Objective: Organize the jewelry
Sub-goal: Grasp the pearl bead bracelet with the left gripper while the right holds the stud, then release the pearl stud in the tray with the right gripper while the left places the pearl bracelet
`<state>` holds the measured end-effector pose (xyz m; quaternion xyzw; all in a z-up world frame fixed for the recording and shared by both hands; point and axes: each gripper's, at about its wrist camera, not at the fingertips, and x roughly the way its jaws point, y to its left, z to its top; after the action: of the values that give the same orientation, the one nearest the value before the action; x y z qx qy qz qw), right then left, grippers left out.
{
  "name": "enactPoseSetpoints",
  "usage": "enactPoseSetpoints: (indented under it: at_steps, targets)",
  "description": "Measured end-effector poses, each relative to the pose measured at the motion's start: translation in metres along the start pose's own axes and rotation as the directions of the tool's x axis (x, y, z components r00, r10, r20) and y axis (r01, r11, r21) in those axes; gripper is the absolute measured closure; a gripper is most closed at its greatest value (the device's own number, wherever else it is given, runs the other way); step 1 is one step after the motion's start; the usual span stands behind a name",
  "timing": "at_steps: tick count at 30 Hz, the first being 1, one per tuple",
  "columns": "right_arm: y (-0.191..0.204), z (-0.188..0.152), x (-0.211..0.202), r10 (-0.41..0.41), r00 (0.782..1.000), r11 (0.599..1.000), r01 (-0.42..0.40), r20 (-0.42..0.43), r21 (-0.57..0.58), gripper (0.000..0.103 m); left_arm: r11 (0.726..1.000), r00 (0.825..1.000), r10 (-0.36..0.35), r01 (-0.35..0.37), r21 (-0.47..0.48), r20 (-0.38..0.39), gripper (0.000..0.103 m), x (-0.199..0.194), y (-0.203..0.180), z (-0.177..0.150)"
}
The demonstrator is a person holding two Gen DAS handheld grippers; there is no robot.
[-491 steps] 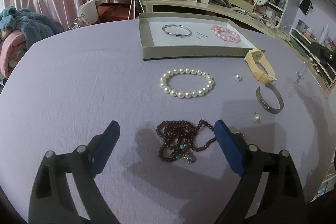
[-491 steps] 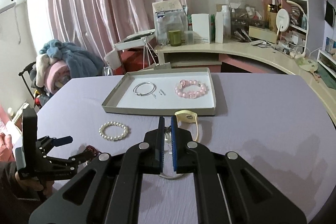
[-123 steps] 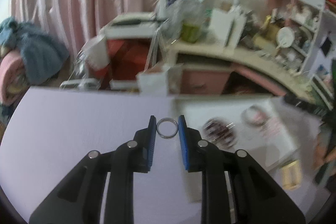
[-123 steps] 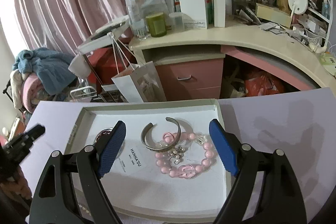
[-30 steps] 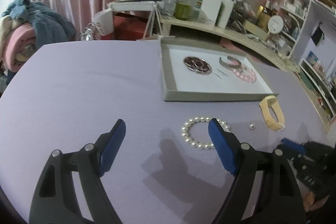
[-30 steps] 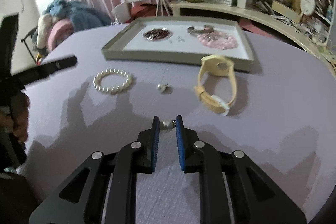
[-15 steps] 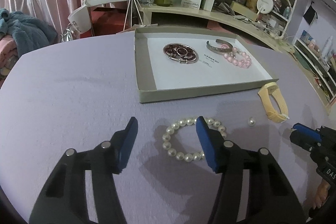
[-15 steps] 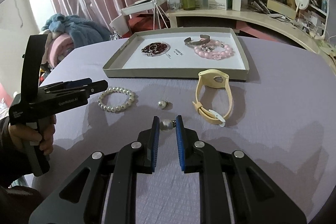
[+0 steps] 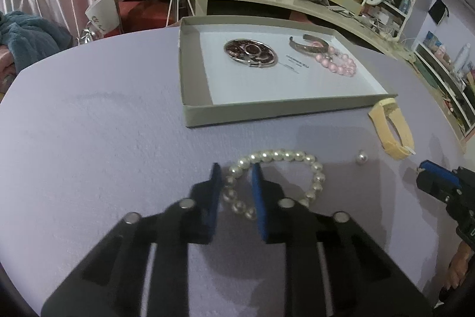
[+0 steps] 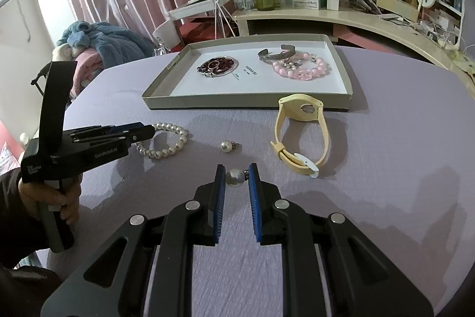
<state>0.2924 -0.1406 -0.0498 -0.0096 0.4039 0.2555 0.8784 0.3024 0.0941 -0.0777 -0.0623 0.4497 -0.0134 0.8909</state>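
Left claw (image 9: 234,186) is narrowed around the left arc of the pearl bracelet (image 9: 279,177) lying flat mid-frame, tray (image 9: 193,97) straight above it; right claw (image 10: 236,178) pinches a pearl earring (image 10: 236,177).

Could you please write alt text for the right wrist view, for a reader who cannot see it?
The right gripper pinches a pearl earring above a lilac table. At left, the left gripper closes around a pearl bracelet. Beyond lie a second pearl earring, a yellow watch band and a jewelry-filled tray.
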Motion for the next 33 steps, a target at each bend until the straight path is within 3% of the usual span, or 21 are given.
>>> enactPoseSetpoints:
  at_steps: [9, 14, 22, 28, 33]
  targets:
    - [-0.003, 0.004, -0.002, 0.007, 1.0, 1.0, -0.008, 0.016, 0.016, 0.087, 1.0, 1.0, -0.025, 0.025, 0.016, 0.002, 0.094, -0.007, -0.007, -0.005]
    - [-0.005, 0.011, -0.007, 0.006, 0.999, 1.0, -0.007, 0.044, 0.023, 0.087, 0.997, 0.994, -0.08, 0.079, 0.018, 0.077, 0.094, -0.037, -0.008, 0.011]
    - [-0.011, 0.026, -0.017, -0.008, 0.995, 1.0, 0.006, 0.099, 0.02, 0.087, 0.987, 0.955, -0.162, 0.155, 0.047, 0.249, 0.094, -0.095, -0.021, 0.064]
    - [-0.02, 0.057, -0.026, -0.041, 0.983, 0.999, 0.041, 0.181, 0.006, 0.087, 0.989, 0.936, -0.149, 0.139, 0.054, 0.32, 0.094, -0.114, -0.021, 0.097]
    - [-0.024, 0.093, -0.028, -0.084, 0.965, 0.995, 0.093, 0.247, -0.024, 0.087, 0.991, 0.93, -0.137, 0.128, 0.051, 0.34, 0.094, -0.116, -0.019, 0.112]
